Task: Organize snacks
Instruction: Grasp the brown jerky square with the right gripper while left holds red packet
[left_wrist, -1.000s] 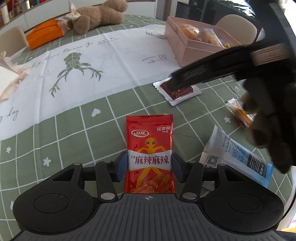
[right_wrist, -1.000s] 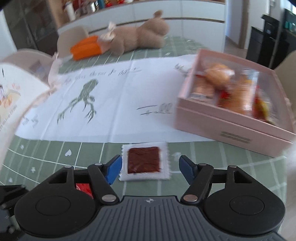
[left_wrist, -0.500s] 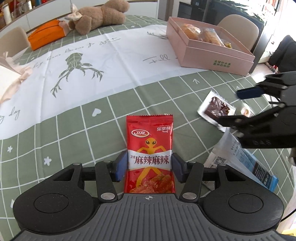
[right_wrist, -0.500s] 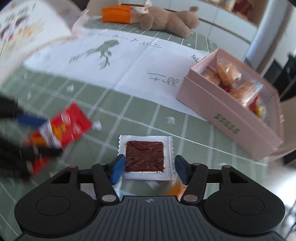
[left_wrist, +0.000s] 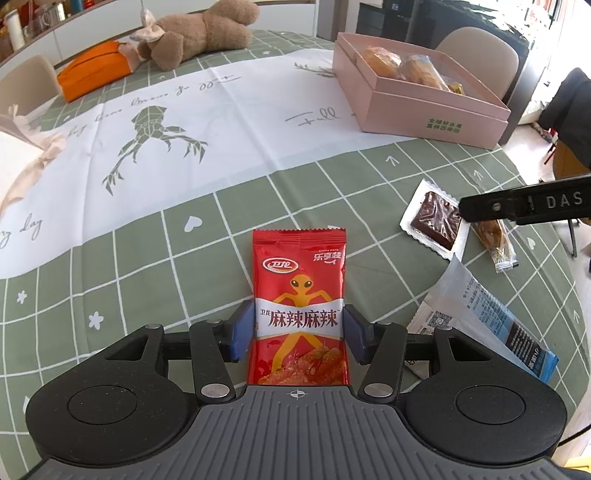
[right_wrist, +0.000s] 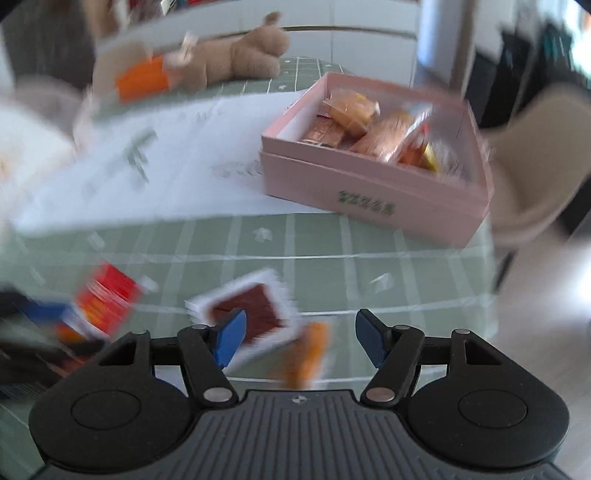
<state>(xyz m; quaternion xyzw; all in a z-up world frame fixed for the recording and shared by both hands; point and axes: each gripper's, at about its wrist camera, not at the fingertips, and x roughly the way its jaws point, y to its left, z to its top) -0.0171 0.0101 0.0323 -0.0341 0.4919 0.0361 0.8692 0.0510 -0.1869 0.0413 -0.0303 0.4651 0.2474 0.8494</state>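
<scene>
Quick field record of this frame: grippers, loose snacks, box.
left gripper: shut on red spicy snack packet
right gripper: open, holding nothing, blurred view
loose on tablecloth: brown snack in clear wrapper, small orange snack, white and blue packet
pink box: open, wrapped pastries inside, far right of table

Open tablecloth (left_wrist: 229, 122) before pink box (left_wrist: 424, 110)

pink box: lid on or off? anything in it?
Off, partly filled. The pink box is open on top in both views; several wrapped snacks lie inside, with bare floor at its left end.
</scene>
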